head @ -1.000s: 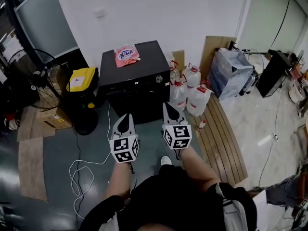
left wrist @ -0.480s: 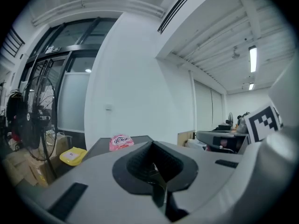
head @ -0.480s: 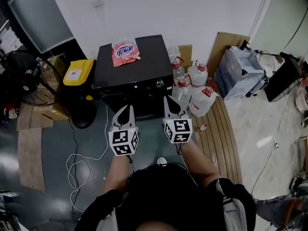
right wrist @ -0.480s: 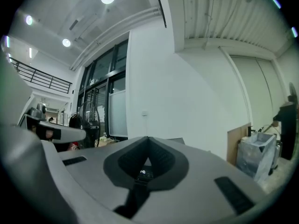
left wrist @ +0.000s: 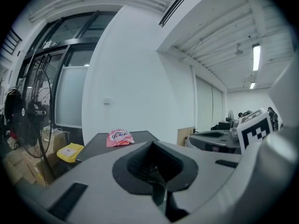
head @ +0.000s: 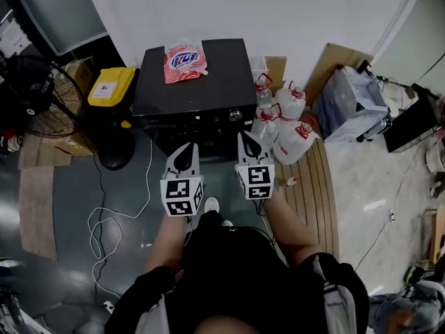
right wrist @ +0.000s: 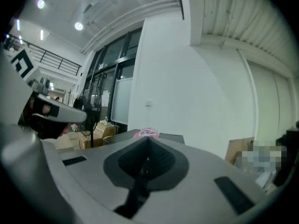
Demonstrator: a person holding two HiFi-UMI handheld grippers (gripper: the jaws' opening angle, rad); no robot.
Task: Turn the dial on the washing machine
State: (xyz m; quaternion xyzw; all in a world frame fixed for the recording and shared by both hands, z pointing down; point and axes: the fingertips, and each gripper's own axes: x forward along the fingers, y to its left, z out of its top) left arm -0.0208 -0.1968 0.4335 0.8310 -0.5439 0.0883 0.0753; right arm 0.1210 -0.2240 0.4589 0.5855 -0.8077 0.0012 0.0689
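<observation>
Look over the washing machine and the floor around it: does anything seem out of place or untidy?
A pink pouch lies loose on the washing machine, near its back edge. On the floor in front, to the left, a white cable sprawls in slack loops, a likely trip hazard.

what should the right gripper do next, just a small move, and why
Probably ease the right gripper forward toward the dial on the washing machine: its tongs are shut and empty, apparently short of the front panel, with the dial just ahead of the tips.
</observation>
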